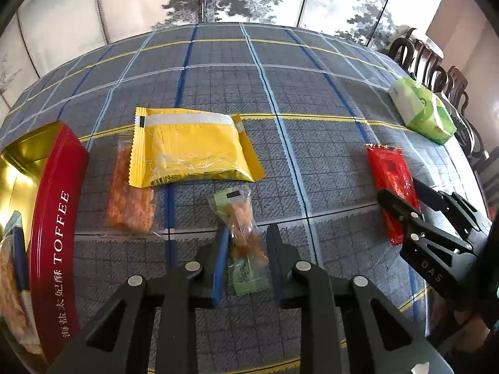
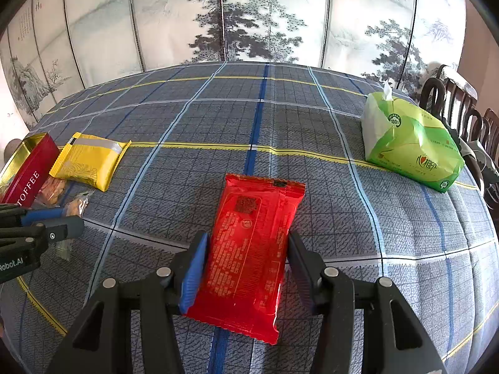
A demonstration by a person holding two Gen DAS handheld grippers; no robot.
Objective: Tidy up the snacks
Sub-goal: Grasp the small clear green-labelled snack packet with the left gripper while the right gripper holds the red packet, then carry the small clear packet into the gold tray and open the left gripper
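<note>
Nearest, the left gripper [image 1: 246,246] has its fingers closed on a small green cookie pack [image 1: 241,233] lying on the bench [image 1: 327,155]; the right gripper [image 2: 246,258] grips a red pack [image 2: 252,249] across its width. Lift each straight up, keeping the squeeze light so nothing crumbles. Farther left the open toffee tin [image 1: 53,224] waits, likely the drop point, beyond a yellow pack [image 1: 190,149].

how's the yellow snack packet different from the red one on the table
The yellow packet is opaque and puffy; the red packet is glossy, translucent and flatter, with fine print on it. The yellow packet lies free by the toffee tin, with nothing gripping it; the red packet sits between the fingers of the right hand-held gripper. Both are sealed packets with crimped ends, lying on the checked tablecloth.
</note>
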